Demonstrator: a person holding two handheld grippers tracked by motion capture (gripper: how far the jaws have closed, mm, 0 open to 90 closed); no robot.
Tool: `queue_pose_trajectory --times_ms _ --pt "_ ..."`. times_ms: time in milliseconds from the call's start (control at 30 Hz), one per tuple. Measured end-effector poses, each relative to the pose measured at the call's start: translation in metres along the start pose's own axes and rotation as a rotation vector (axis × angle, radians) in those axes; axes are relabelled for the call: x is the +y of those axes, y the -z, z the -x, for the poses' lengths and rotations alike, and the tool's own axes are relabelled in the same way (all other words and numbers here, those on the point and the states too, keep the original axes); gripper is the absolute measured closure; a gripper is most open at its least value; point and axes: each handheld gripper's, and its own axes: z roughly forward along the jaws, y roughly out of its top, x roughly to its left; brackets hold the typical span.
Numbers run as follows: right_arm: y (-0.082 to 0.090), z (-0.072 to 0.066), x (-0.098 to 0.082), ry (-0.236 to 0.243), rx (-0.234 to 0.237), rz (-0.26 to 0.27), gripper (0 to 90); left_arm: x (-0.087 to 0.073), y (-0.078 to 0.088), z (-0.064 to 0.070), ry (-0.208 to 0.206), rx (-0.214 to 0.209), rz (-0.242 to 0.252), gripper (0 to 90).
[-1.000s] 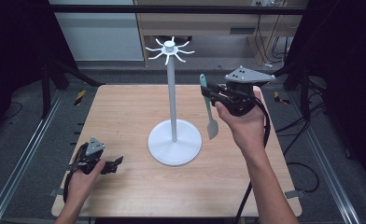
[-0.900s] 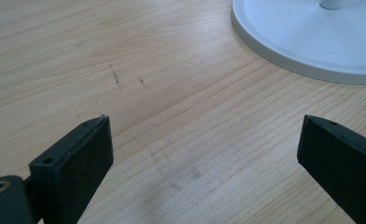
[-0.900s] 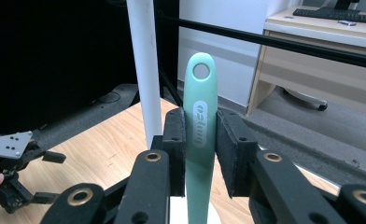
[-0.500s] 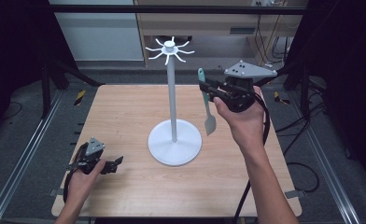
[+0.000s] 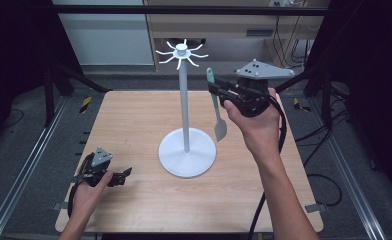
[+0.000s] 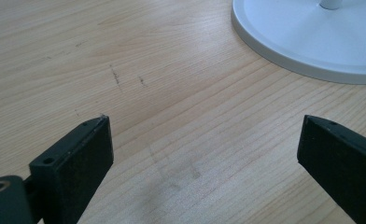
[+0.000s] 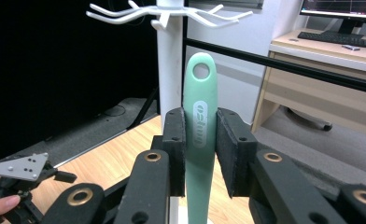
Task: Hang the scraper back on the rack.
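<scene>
My right gripper (image 5: 219, 90) clamps the pale green plastic spatula (image 5: 216, 107), upright above the wooden bench's (image 5: 134, 115) far-right part, beside the white hook stand (image 5: 185, 115). My left gripper (image 5: 124, 172) rests open near the front-left corner.

Matt green plastic spatula (image 7: 200, 135), smooth white stand (image 5: 186, 150), pale scuffed wood-grain table (image 5: 134, 120).

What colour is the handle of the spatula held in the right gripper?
Mint green; the spatula handle shows best in the right gripper view.
</scene>
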Motion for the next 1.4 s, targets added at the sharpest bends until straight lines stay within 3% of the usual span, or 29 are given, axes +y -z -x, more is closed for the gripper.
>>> queue_pose_trajectory --times_ms 700,1400 --pt "0.001 -0.012 0.015 0.012 0.029 0.045 74.4 0.000 0.000 0.000 -0.001 -0.002 -0.001 3.2" --pt "-0.012 -0.014 0.016 0.005 0.040 0.026 74.3 0.000 0.000 0.000 -0.002 -0.002 -0.003 3.2"
